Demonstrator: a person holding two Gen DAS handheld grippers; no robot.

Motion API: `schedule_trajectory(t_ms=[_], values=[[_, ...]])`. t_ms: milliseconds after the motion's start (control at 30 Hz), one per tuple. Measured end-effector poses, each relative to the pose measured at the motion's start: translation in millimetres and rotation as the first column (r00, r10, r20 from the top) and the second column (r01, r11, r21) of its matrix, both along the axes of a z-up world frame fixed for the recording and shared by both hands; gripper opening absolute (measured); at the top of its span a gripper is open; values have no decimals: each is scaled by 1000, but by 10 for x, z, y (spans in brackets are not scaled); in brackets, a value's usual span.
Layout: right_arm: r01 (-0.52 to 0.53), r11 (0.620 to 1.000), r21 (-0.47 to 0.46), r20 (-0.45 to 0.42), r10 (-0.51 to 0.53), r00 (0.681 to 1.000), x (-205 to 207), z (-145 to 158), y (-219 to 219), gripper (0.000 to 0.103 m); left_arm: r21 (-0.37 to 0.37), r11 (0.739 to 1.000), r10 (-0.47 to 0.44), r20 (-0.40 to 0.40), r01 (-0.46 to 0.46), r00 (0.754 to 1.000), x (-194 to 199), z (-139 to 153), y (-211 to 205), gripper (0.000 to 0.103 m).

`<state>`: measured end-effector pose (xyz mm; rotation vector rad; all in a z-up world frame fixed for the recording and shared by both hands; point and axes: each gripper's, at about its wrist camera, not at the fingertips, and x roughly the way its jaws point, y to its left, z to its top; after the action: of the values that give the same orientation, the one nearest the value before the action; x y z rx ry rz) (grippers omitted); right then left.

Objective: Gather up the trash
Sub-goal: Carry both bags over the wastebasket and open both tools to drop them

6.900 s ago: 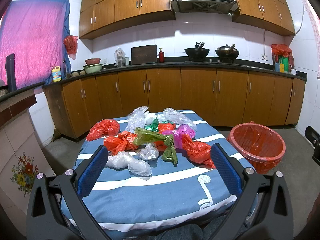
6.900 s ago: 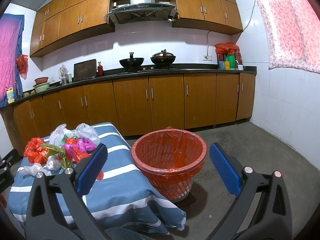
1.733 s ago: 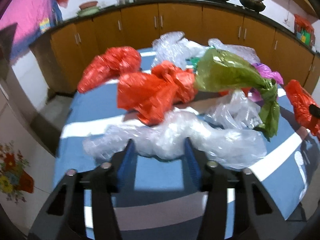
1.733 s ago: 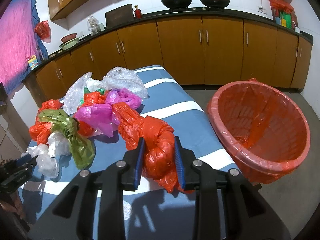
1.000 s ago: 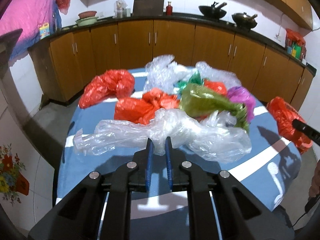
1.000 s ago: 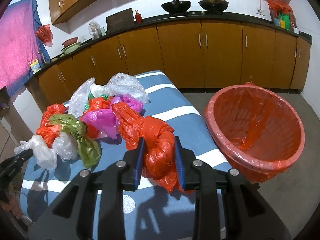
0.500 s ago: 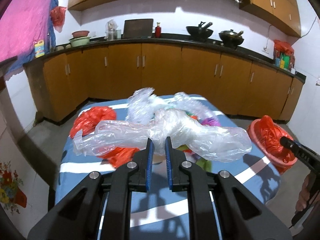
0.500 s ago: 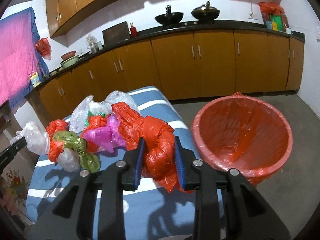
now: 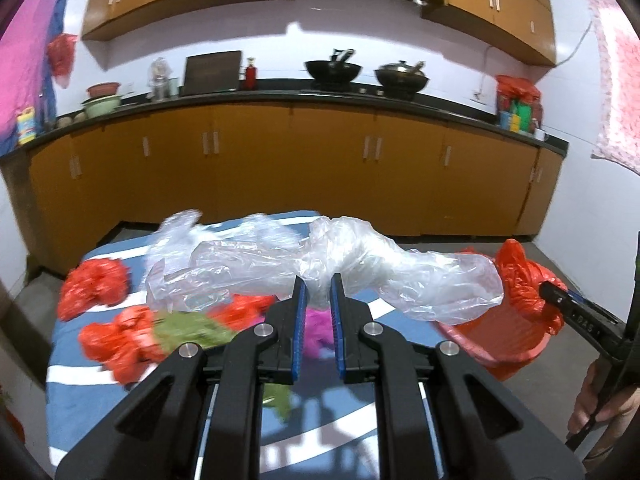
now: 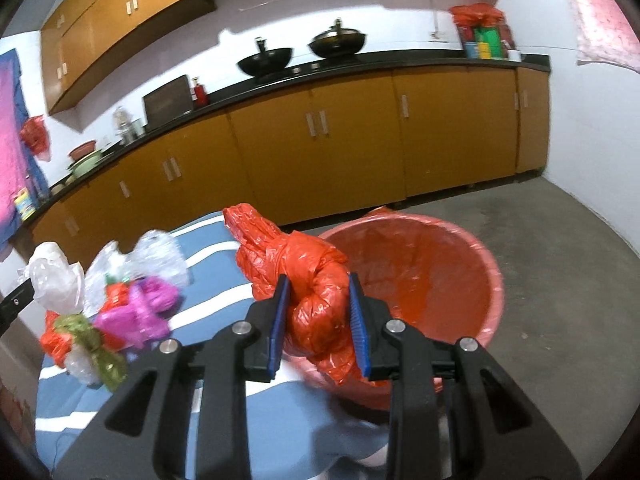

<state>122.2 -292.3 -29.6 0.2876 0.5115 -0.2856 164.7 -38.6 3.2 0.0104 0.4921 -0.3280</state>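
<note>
Above table [image 9: 80, 396], claws pinch clear bag [image 9: 320, 272], seemingly red bag [image 10: 316, 300].

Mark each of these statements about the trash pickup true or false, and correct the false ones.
1. The left gripper is shut on a clear plastic bag. True.
2. The right gripper is open, with nothing in it. False: it is shut on a knotted red bag.
3. The red basket already has a pile of bags in it. False: only its red liner shows inside.
4. A purple bag lies on the striped tablecloth. True.
5. Two woks sit on the counter in the background. True.
</note>
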Motion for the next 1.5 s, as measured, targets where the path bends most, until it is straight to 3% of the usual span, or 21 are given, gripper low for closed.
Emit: schedule_trajectory(t_ms=[533,1267,1400,1500], values=[[131,991,29,-11,-131,991,-26,-124,-982,29,41,988,-151,-35,152,988,272,-166,-1208,12],[164,981,100,-8,-164,986,267,-338,-1305,32,109,957,-253,-127,267,959,635,-616,-2001,13],[154,983,103,3,-155,988,252,-337,-1339,39,108,953,-266,-141,282,954,661,-652,-2040,19],[155,982,108,3,-156,988,234,-349,-1335,42,91,954,-270,-150,285,951,678,-656,-2030,31]])
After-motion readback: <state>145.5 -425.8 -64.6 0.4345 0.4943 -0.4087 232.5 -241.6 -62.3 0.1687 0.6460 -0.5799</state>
